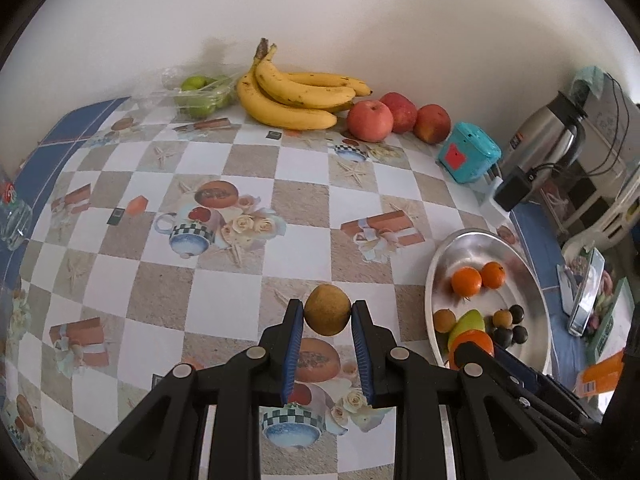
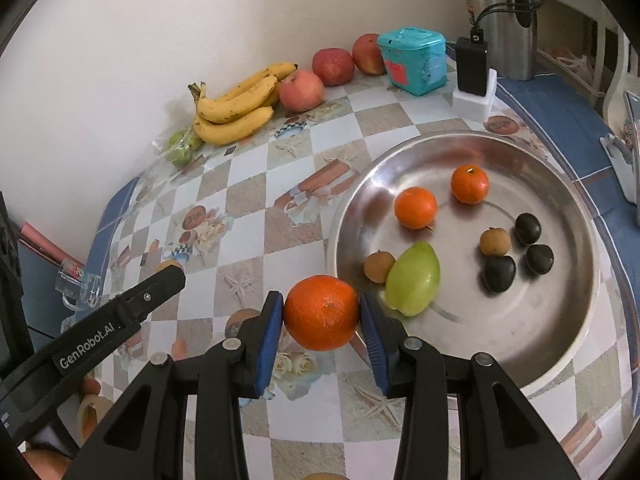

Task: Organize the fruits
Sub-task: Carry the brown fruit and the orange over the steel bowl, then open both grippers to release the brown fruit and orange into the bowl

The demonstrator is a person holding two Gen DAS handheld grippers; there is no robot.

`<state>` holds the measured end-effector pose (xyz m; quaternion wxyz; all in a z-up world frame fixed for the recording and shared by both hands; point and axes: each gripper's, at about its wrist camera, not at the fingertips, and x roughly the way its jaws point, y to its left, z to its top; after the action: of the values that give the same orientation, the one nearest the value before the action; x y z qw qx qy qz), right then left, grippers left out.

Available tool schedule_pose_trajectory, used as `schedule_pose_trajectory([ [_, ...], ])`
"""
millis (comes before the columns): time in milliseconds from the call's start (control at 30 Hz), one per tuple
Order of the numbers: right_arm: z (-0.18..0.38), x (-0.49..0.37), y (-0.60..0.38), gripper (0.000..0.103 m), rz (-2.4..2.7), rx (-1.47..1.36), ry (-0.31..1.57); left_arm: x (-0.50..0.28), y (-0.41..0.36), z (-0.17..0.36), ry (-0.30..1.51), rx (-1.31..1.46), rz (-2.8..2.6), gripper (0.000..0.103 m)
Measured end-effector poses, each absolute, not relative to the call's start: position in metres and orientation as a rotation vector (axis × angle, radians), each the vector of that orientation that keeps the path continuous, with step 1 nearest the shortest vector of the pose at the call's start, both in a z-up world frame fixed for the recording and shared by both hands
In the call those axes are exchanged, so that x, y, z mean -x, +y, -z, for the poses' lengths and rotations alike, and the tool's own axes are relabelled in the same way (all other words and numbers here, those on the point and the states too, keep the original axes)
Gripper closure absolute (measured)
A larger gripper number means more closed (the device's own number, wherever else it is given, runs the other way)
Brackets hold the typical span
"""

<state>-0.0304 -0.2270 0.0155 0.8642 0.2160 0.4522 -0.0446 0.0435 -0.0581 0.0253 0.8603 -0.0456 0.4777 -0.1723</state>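
Observation:
My left gripper [image 1: 327, 314] is shut on a small brown round fruit [image 1: 327, 309] and holds it above the table, left of the steel bowl [image 1: 476, 240]. My right gripper [image 2: 322, 314] is shut on an orange [image 2: 322, 312] just left of the bowl's rim [image 2: 340, 216]; that orange also shows in the left wrist view [image 1: 476, 342]. In the bowl lie two oranges [image 2: 416, 207], a green mango [image 2: 414, 278], two small brown fruits [image 2: 495, 241] and three dark fruits [image 2: 499, 273]. The left gripper's arm [image 2: 120, 312] shows at the left of the right wrist view.
Bananas [image 1: 296, 96], three apples [image 1: 369, 121] and bagged green fruits [image 1: 200, 92] lie along the back wall. A teal box [image 1: 469, 152], a black charger [image 2: 472, 66] on a white block and a steel kettle [image 1: 548, 140] stand at the back right. A glass mug [image 2: 78, 286] sits at the left edge.

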Motion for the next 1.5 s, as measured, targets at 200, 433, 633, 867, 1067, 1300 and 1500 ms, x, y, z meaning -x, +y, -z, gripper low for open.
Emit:
schedule_pose_trajectory([
  [200, -0.014, 0.029, -0.228, 0.062, 0.092, -0.450, 0.957, -0.041, -0.070, -0.024, 1.011, 0.073, 0.388, 0.076],
  [433, -0.017, 0.038, -0.254, 0.062, 0.153, -0.474, 0.943, -0.033, -0.095, -0.022, 1.013, 0.025, 0.460, 0.077],
  [633, -0.010, 0.055, -0.291, 0.062, 0.305, -0.512, 0.963, -0.019, -0.131, -0.024, 1.003, -0.030, 0.576, 0.076],
  [867, -0.010, 0.065, -0.309, 0.062, 0.341, -0.543, 0.955, 0.000, -0.172, -0.019, 0.983, -0.139, 0.669, 0.076],
  [1067, -0.008, 0.065, -0.307, 0.062, 0.326, -0.542, 0.966, 0.003, -0.181, -0.012, 0.986, -0.178, 0.667, 0.076],
  [1300, -0.001, 0.062, -0.306, 0.062, 0.321, -0.553, 0.992, -0.002, -0.184, 0.001, 1.001, -0.194, 0.646, 0.076],
  [1500, 0.003, 0.062, -0.308, 0.062, 0.329, -0.562, 1.007, -0.002, -0.187, 0.005, 1.002, -0.217, 0.644, 0.076],
])
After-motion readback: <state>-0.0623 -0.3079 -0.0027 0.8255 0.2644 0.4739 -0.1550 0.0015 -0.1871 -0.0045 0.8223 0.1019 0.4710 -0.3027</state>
